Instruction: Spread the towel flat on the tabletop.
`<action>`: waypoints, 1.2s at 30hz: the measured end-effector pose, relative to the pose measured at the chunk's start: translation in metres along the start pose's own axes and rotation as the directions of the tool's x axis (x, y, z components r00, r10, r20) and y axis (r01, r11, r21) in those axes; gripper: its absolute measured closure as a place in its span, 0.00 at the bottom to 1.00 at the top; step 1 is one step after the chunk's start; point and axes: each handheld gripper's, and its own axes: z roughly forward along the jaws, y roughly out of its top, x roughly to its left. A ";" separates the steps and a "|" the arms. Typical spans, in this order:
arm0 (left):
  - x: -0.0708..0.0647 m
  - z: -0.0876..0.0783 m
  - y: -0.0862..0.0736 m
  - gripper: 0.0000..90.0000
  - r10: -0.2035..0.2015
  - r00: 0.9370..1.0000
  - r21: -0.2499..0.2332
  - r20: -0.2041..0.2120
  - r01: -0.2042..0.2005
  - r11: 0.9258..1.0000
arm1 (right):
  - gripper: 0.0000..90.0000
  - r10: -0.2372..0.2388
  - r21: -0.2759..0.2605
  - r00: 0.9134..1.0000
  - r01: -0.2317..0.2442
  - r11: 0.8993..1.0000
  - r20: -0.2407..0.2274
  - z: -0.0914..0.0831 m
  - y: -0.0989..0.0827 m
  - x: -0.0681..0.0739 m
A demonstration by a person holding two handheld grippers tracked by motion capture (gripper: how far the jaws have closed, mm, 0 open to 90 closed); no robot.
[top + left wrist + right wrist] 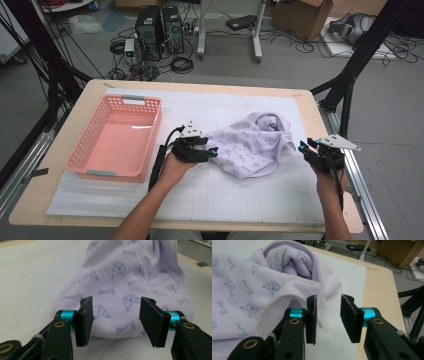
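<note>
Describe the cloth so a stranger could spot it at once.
On the white mat covering the wooden table, look right of the pink basket. The cloth lies crumpled between the two grippers: pale lilac, printed with small cartoon faces and script, the one soft thing there.

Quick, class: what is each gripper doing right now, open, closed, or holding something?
Left gripper: open, holding nothing; the lilac towel lies just beyond its jaws.
Right gripper: open, holding nothing, beside the towel's edge.

Parted gripper beside crumpled lilac towel
</note>
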 end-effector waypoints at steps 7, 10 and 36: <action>-0.007 0.034 -0.013 0.47 0.035 0.999 0.131 -0.021 -0.032 0.991 | 0.62 0.025 0.003 0.999 -0.025 1.000 -0.023 -0.003 0.002 -0.005; -0.012 0.035 -0.012 0.70 0.110 0.992 0.153 -0.069 -0.098 0.983 | 0.61 0.033 -0.006 0.997 -0.034 0.999 -0.064 -0.001 0.001 -0.002; 0.047 -0.004 0.003 0.95 -0.195 0.969 -0.130 -0.155 0.175 0.976 | 0.72 -0.206 0.061 0.771 0.303 0.951 -0.603 0.056 -0.005 0.138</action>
